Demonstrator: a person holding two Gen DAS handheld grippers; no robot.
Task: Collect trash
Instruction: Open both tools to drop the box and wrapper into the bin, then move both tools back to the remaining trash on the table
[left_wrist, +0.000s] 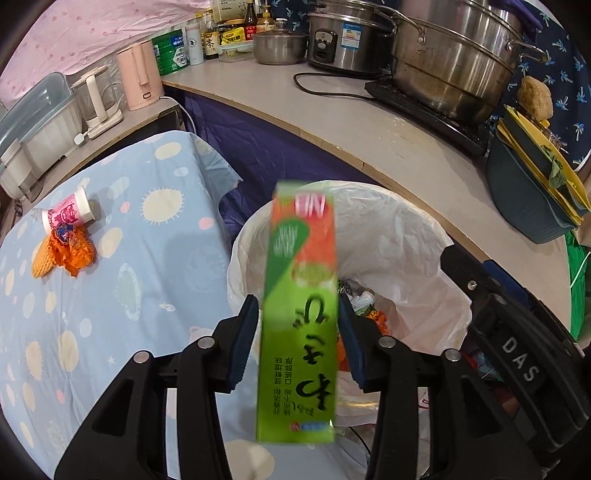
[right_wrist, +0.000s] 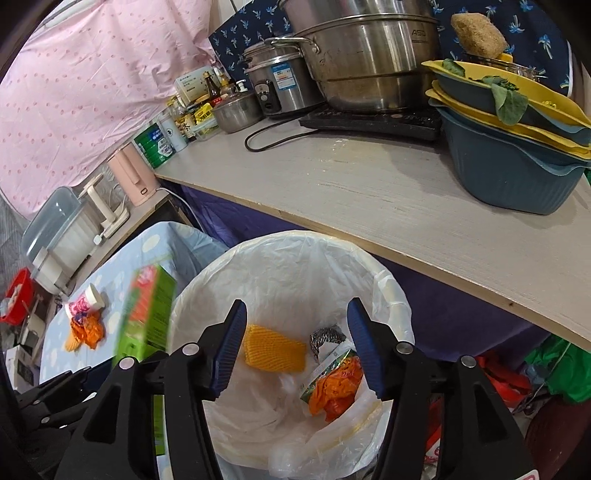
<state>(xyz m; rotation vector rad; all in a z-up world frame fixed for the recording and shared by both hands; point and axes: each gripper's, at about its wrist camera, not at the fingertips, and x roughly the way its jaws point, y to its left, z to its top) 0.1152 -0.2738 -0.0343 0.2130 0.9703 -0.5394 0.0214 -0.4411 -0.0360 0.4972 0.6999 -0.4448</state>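
Note:
A tall green and orange carton (left_wrist: 299, 314) stands blurred between the fingers of my left gripper (left_wrist: 297, 299), just over the near rim of the white-lined bin (left_wrist: 406, 229). A gap shows beside the left pad, so the jaws are open around it. The same carton (right_wrist: 147, 314) appears left of the bin (right_wrist: 295, 258) in the right wrist view. My right gripper (right_wrist: 298, 304) hangs open above the bin with nothing between its pads. Inside the bin lie a yellow foam net (right_wrist: 273, 352), a steel scourer (right_wrist: 325, 338) and an orange wrapper (right_wrist: 332, 387).
On the blue patterned tablecloth (left_wrist: 147, 295) lie a pink and white cup (left_wrist: 70, 212), an orange wrapper (left_wrist: 75, 251) and a yellow cone (left_wrist: 42, 258). Behind the bin runs a counter (right_wrist: 369, 192) with steel pots, a blue basin (right_wrist: 509, 177) and bottles.

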